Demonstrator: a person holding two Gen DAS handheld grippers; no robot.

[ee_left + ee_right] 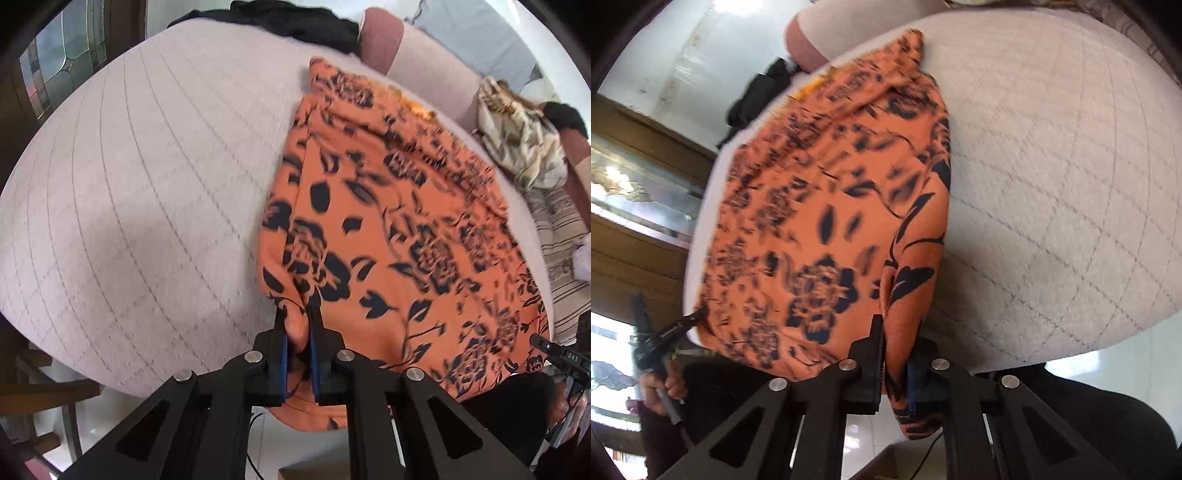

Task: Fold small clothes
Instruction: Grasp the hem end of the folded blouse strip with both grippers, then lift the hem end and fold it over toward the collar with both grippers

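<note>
An orange garment (388,221) with a dark flower print lies spread on a pale quilted cushion (147,184). My left gripper (297,312) is shut on the garment's near left corner, with a bunch of cloth pinched between its blue pads. In the right wrist view the same garment (820,206) lies to the left on the cushion (1052,184). My right gripper (897,332) is shut on its near right edge, and a fold of cloth hangs down between the fingers. At the far left of that view a hand (661,387) holds the other gripper at the opposite corner.
A black garment (295,22) lies at the cushion's far edge beside a pink bolster (380,40). A crumpled beige patterned cloth (517,140) and striped fabric (565,236) sit to the right. A wooden cabinet with glass panes (55,66) stands at the left.
</note>
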